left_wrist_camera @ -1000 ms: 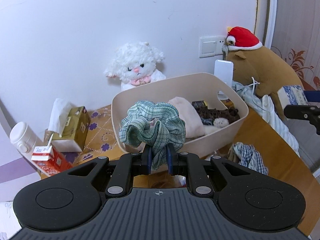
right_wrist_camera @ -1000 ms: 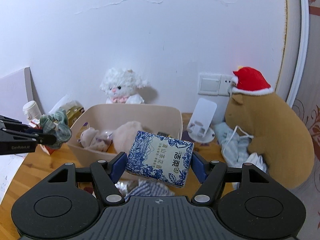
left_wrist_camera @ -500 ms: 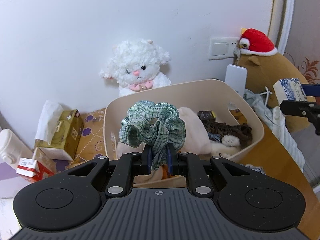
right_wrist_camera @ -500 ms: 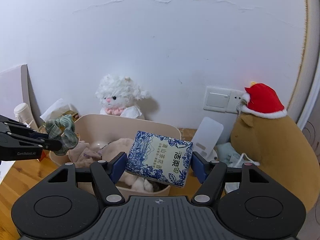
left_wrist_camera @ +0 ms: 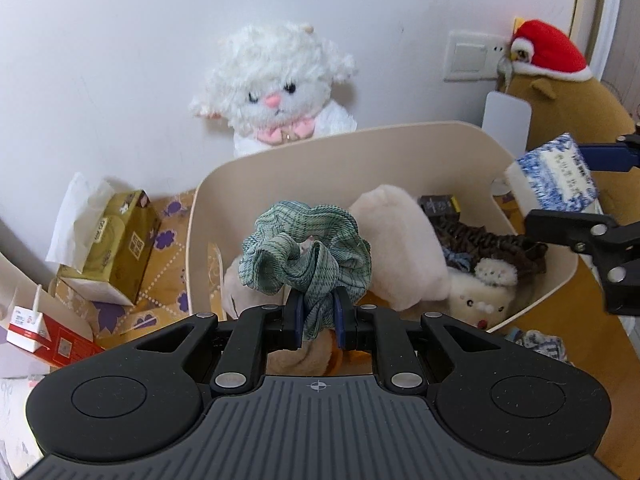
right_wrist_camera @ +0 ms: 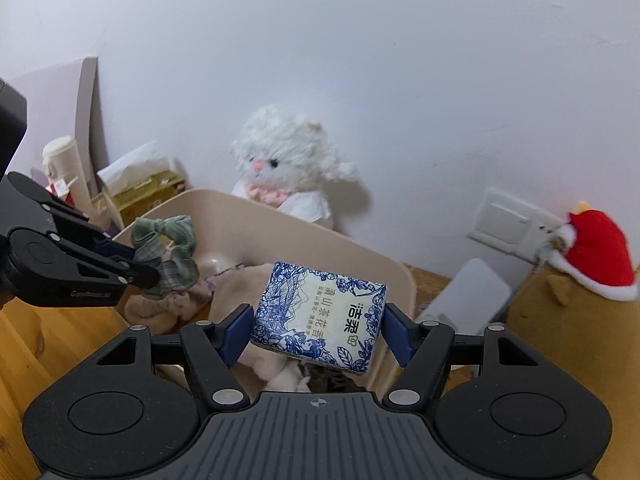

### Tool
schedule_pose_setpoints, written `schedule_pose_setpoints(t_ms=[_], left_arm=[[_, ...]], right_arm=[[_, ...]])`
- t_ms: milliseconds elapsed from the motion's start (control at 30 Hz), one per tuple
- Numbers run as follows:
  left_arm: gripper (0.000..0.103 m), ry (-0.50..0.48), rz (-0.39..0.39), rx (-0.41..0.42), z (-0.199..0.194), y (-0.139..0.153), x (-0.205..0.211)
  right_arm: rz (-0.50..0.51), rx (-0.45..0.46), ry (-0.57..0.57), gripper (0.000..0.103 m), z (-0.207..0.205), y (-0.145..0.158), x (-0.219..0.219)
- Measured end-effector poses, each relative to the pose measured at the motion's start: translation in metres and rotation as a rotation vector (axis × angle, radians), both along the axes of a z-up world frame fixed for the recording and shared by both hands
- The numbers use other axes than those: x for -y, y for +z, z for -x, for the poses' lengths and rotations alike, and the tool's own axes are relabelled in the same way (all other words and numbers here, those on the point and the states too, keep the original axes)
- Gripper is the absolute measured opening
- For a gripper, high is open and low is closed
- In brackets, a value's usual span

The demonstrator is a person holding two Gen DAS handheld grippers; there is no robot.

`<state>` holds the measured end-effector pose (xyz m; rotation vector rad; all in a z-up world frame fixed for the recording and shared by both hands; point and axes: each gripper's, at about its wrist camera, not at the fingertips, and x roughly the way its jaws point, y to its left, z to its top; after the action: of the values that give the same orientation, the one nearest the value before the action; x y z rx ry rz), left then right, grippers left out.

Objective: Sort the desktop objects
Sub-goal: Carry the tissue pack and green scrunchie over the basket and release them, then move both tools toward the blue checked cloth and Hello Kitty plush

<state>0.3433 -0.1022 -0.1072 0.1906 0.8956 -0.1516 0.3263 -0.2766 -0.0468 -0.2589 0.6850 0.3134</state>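
My left gripper (left_wrist_camera: 317, 320) is shut on a green plaid scrunchie (left_wrist_camera: 306, 248) and holds it over the near left part of the beige bin (left_wrist_camera: 400, 152). My right gripper (right_wrist_camera: 318, 332) is shut on a blue-and-white tissue pack (right_wrist_camera: 320, 316) and holds it above the bin's (right_wrist_camera: 312, 236) right side. The pack also shows in the left wrist view (left_wrist_camera: 556, 174), and the scrunchie in the right wrist view (right_wrist_camera: 168, 252). The bin holds pink plush items (left_wrist_camera: 400, 248), a brown furry item (left_wrist_camera: 488, 240) and a small dark box (left_wrist_camera: 438, 204).
A white plush lamb (left_wrist_camera: 280, 88) sits behind the bin against the wall. A brown plush with a red hat (left_wrist_camera: 560, 80) and a white stand (left_wrist_camera: 506, 120) are at the right. A gold tissue box (left_wrist_camera: 112, 240) and a red-and-white carton (left_wrist_camera: 36, 328) are at the left. Cloth (left_wrist_camera: 536, 342) lies on the wooden table.
Both grippers have moved forward to the bin with their loads. The left one now hangs over its near left part, the right one over its right side.
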Motion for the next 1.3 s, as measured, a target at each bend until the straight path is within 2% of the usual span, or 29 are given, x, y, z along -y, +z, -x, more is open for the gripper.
schedule_pose_setpoints(t_ms=[433, 500, 567, 633, 667, 733, 800, 933, 1300], left_arm=[[0.018, 0.032, -0.005, -0.111, -0.012, -0.019, 0.003], [0.029, 0.041, -0.008, -0.094, -0.009, -0.016, 0.004], [0.052, 0.039, -0.012, -0.092, -0.007, -0.014, 0.006], [0.061, 0.037, -0.018, -0.083, -0.004, -0.010, 0.008], [0.061, 0.035, -0.023, -0.076, -0.003, -0.009, 0.009], [0.062, 0.035, -0.034, -0.069, 0.000, -0.006, 0.011], [0.063, 0.033, -0.039, -0.059, 0.004, -0.004, 0.012], [0.074, 0.032, -0.039, -0.042, 0.013, 0.001, 0.011], [0.083, 0.061, -0.014, -0.005, 0.048, 0.012, -0.002]], right_arm=[[-0.003, -0.106, 0.037, 0.069, -0.025, -0.034, -0.010], [0.004, -0.104, 0.031, 0.074, -0.024, -0.036, -0.008], [-0.005, -0.093, 0.029, 0.076, -0.021, -0.034, -0.006], [-0.016, -0.086, 0.030, 0.080, -0.017, -0.031, -0.003], [-0.018, -0.078, 0.030, 0.083, -0.015, -0.029, -0.001], [-0.024, -0.060, 0.026, 0.096, -0.010, -0.026, 0.002], [-0.039, -0.039, 0.016, 0.103, -0.004, -0.023, 0.006], [-0.055, -0.028, 0.004, 0.103, 0.008, -0.019, 0.012], [-0.096, -0.033, -0.044, 0.103, 0.049, -0.021, 0.031]])
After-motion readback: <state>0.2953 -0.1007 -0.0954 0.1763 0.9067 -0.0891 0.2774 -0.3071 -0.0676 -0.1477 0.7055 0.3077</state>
